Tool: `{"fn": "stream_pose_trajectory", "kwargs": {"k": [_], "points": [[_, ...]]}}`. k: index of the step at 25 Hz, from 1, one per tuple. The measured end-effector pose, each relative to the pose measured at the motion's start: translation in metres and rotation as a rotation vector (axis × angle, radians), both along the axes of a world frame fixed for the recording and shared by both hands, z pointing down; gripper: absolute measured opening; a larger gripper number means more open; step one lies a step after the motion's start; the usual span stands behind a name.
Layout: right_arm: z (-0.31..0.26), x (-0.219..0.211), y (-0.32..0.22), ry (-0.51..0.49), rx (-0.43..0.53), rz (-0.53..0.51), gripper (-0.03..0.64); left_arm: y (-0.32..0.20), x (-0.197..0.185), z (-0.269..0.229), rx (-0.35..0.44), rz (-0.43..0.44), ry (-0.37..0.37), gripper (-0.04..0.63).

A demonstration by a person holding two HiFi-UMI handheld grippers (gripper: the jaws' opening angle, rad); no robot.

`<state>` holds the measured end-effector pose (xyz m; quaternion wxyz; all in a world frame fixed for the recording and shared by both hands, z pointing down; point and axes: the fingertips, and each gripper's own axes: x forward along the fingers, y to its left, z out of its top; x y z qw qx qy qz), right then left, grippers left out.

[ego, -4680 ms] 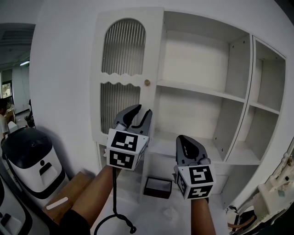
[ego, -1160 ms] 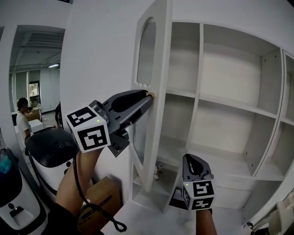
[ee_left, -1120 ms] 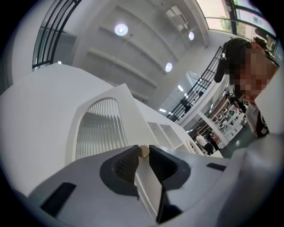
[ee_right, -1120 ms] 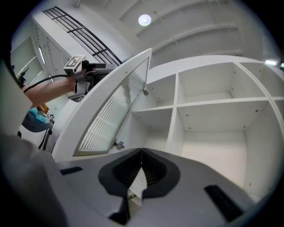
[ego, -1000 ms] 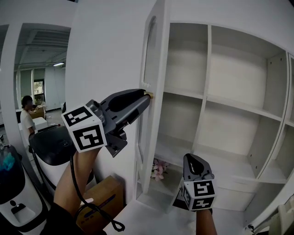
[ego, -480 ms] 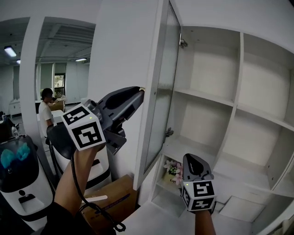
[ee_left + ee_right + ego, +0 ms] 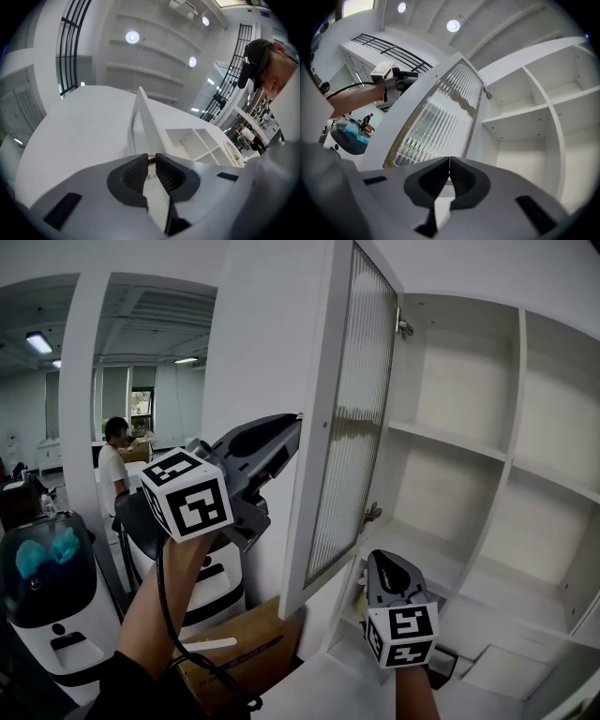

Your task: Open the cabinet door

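Holding: your left gripper [image 7: 293, 420] pinches the door's brass knob [image 7: 151, 160]; its jaws have just been closing tighter
Door: cabinet door [image 7: 352, 409] stands open at one o'clock
Spare: right gripper [image 7: 377, 559] at five o'clock; jaws together, empty

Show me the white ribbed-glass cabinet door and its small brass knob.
white ribbed-glass cabinet door [image 7: 352, 427]: head view, on the glass panel.
small brass knob [image 7: 151, 159]: left gripper view, on its exposed end.

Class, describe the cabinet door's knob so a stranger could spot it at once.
Start at the white shelf cabinet and its open door with ribbed glass. On that door's free edge, at mid height, sits the knob: small, the only brass-coloured spot on white.
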<state>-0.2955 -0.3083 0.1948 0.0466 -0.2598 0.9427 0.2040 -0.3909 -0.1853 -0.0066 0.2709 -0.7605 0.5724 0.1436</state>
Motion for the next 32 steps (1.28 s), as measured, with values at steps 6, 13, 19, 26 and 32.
{"fn": "stream_pose_trajectory", "kwargs": {"k": [6, 13, 19, 26, 32], "points": [[0.006, -0.003, -0.002, 0.009, -0.001, 0.013, 0.020, 0.005, -0.029, 0.003, 0.014, -0.067, 0.041, 0.040], [0.008, -0.003, -0.001, 0.017, -0.002, 0.015, 0.020, 0.005, -0.034, 0.002, 0.031, -0.130, 0.016, 0.034], [0.003, 0.004, 0.000, 0.003, -0.002, 0.018, 0.020, 0.023, -0.031, -0.007, 0.068, -0.176, 0.011, 0.032], [-0.007, 0.031, 0.003, -0.027, 0.005, 0.044, 0.020, 0.046, 0.002, -0.025, 0.124, -0.203, -0.014, 0.015], [-0.014, 0.089, -0.002, -0.052, 0.020, 0.133, 0.020, 0.023, 0.063, -0.022, 0.115, -0.209, -0.082, 0.009]]}}
